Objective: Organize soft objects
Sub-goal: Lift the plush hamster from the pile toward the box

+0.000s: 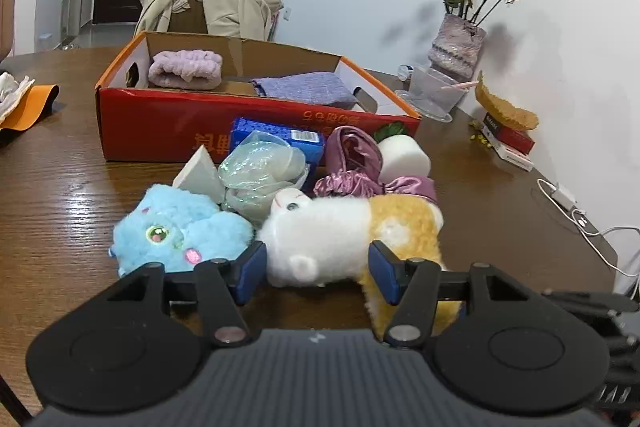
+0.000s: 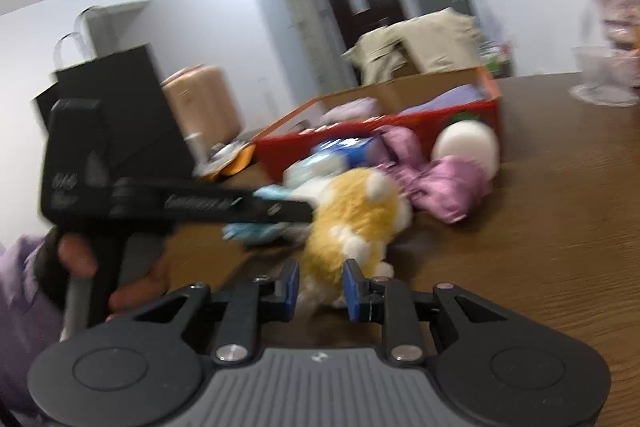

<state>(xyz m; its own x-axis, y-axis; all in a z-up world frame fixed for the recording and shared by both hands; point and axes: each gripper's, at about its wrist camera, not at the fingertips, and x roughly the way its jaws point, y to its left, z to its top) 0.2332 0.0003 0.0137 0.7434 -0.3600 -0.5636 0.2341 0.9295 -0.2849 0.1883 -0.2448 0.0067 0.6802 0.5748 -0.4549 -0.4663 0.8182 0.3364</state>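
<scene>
Plush fills the left wrist view: a white-and-yellow stuffed animal (image 1: pixel 344 231) lies on its side on the wooden surface (image 1: pixel 60 195), its white head and chest between the left gripper (image 1: pixel 318 269) fingers. The blue pads stand apart, each just at the fur; I cannot tell whether they press it. To the left of the fingers sits a fluffy blue plush toy (image 1: pixel 180 227). Ahead of them lie crinkled clear plastic (image 1: pixel 260 171), a blue packet (image 1: pixel 280 139), glossy pink satin fabric (image 1: pixel 352 163) and a white foam cylinder (image 1: pixel 404 157), then the red cardboard box (image 1: pixel 180 123) holding a rolled lilac towel (image 1: pixel 186 69) and a folded purple cloth (image 1: pixel 308 89).

From the blurred right wrist view, the right gripper (image 2: pixel 320 287) fingers stand narrowly apart around the toy's yellow hind end, close to or touching the pile. The left gripper's black body crosses to their left, held by a hand (image 2: pixel 80 259).

The toy looks light, squashy and non-slippery; a hold across the thick torso should compress but keep, while ears or feet would flop.
</scene>
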